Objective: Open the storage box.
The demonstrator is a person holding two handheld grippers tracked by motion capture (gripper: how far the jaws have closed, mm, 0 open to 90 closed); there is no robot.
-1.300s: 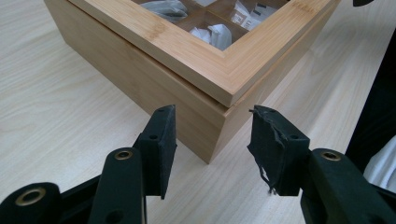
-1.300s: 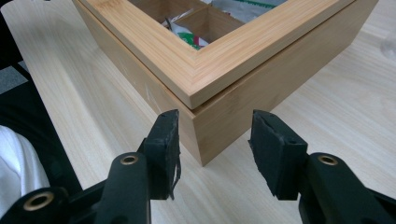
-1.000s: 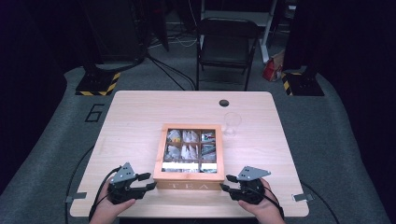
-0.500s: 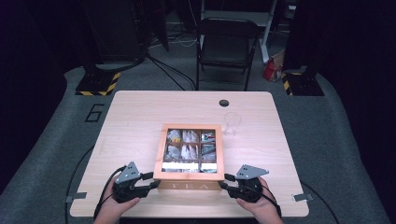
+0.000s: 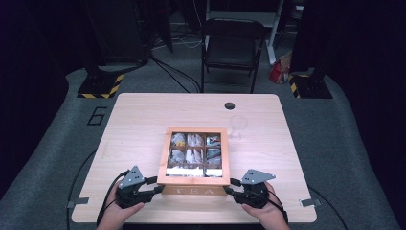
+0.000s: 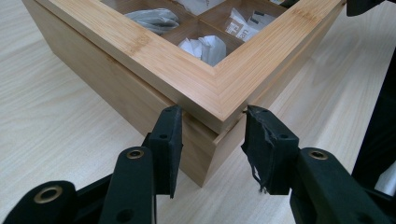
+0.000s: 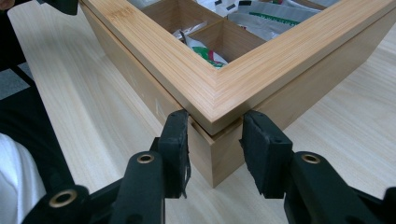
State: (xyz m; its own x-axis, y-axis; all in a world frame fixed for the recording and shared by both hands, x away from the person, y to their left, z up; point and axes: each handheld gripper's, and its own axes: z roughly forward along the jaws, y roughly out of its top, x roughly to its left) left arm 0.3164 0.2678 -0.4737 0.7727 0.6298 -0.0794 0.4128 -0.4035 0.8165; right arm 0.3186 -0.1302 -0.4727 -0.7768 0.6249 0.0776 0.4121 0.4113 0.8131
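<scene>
Between each pair of tongs sits a near corner of the tea box, left tongs and right tongs both clamped on its lid, likely to lift it evenly.

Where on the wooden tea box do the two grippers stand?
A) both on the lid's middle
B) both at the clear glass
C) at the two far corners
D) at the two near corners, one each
D: the left gripper and the right gripper each straddle one near corner of the tea box.

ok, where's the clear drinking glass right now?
In the high view the clear drinking glass stands on the light wooden table, just off the far right corner of the wooden tea box, below the round cable hole.
</scene>
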